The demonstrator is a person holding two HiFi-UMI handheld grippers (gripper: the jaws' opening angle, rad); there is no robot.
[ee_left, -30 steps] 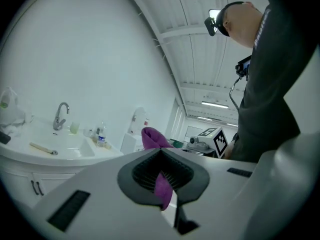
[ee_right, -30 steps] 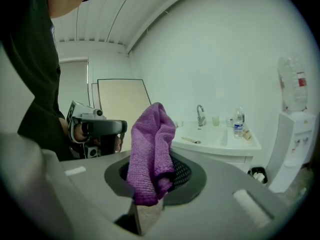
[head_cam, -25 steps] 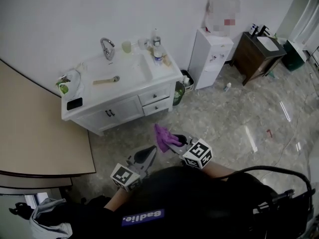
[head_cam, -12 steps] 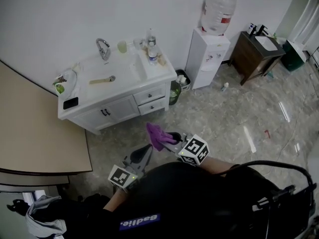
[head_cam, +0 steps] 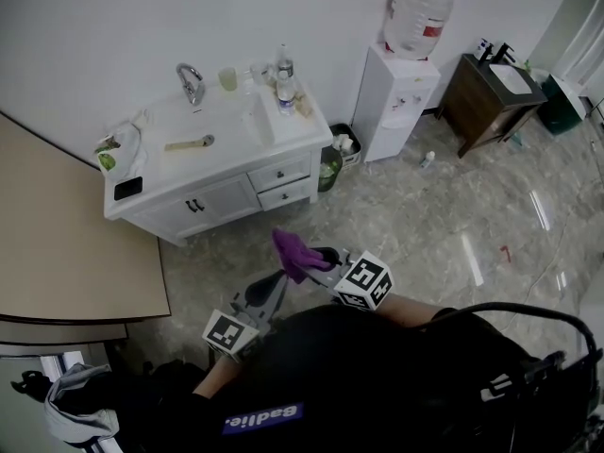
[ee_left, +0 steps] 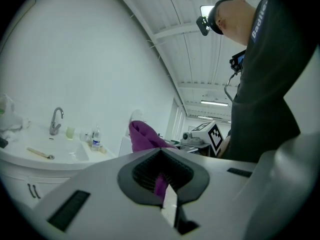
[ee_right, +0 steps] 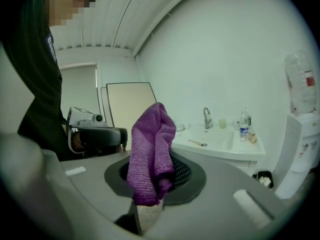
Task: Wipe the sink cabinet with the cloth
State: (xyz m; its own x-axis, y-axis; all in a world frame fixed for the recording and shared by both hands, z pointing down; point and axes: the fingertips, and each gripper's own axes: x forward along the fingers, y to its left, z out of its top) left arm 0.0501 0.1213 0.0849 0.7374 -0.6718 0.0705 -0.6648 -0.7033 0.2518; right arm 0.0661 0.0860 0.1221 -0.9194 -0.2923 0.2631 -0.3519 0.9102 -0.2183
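Note:
The white sink cabinet [head_cam: 222, 173] stands against the back wall, with a faucet [head_cam: 189, 81], bottles [head_cam: 281, 83] and a black phone [head_cam: 127, 188] on its top. It also shows in the right gripper view [ee_right: 227, 146] and the left gripper view [ee_left: 30, 161]. My right gripper [head_cam: 316, 258] is shut on a purple cloth [head_cam: 293, 252], which stands bunched above its jaws [ee_right: 152, 149]. My left gripper [head_cam: 274, 291] is held beside it, shut and holding nothing [ee_left: 162, 176]. Both grippers hang over the floor, well short of the cabinet front.
A white water dispenser [head_cam: 401, 92] stands right of the cabinet, with a small bin [head_cam: 344, 149] between them. A dark wooden cabinet [head_cam: 486, 102] sits at the far right. A beige panel [head_cam: 66, 243] lies to my left. The floor is grey marble tile.
The cabinet has slid up and to the left in the head view. Both grippers and the cloth have shifted slightly left, and the right gripper's hold is unchanged.

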